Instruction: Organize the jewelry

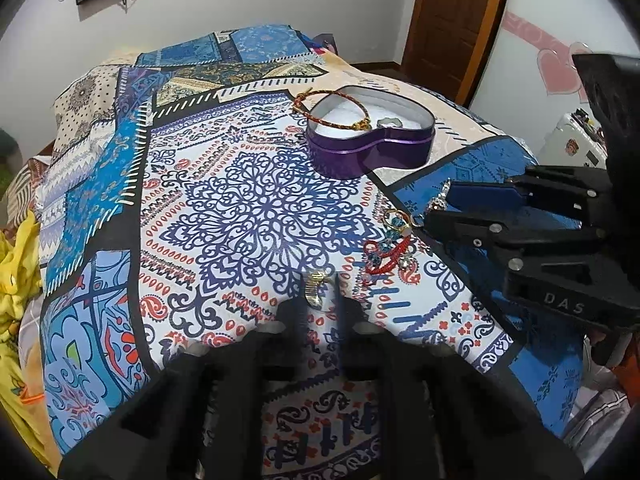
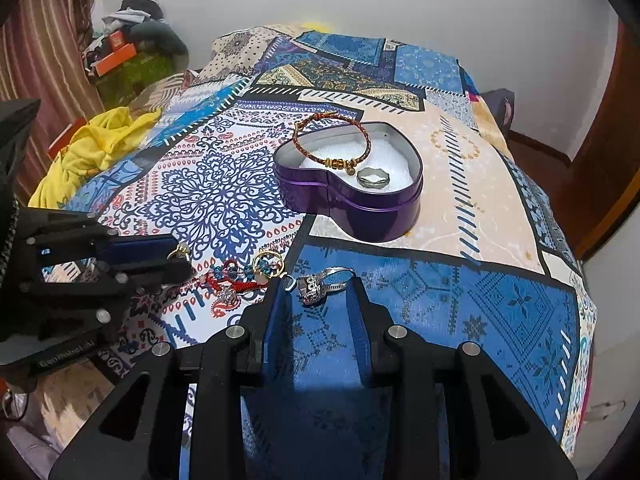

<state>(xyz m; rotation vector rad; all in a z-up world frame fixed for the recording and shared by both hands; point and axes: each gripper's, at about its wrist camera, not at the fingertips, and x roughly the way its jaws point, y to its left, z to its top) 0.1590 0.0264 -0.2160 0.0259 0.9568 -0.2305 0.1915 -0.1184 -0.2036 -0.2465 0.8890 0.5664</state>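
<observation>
A purple heart-shaped tin (image 2: 352, 196) stands open on the patterned bedspread; it also shows in the left wrist view (image 1: 372, 148). A braided red-and-gold bracelet (image 2: 332, 140) hangs over its rim, and a grey ring (image 2: 373, 179) lies inside. My left gripper (image 1: 319, 292) is shut on a small gold ring (image 1: 316, 289); it also shows in the right wrist view (image 2: 180, 258). My right gripper (image 2: 318, 286) is open, its fingers on either side of a silver ring (image 2: 320, 282) lying on the cloth. A pile of red and blue jewelry (image 2: 244, 276) lies between the grippers.
The bedspread (image 2: 440, 280) covers a bed whose edges drop off at the right and front. A yellow cloth (image 2: 92, 144) lies at the left edge. A wooden door (image 1: 452, 20) and a white wall stand behind.
</observation>
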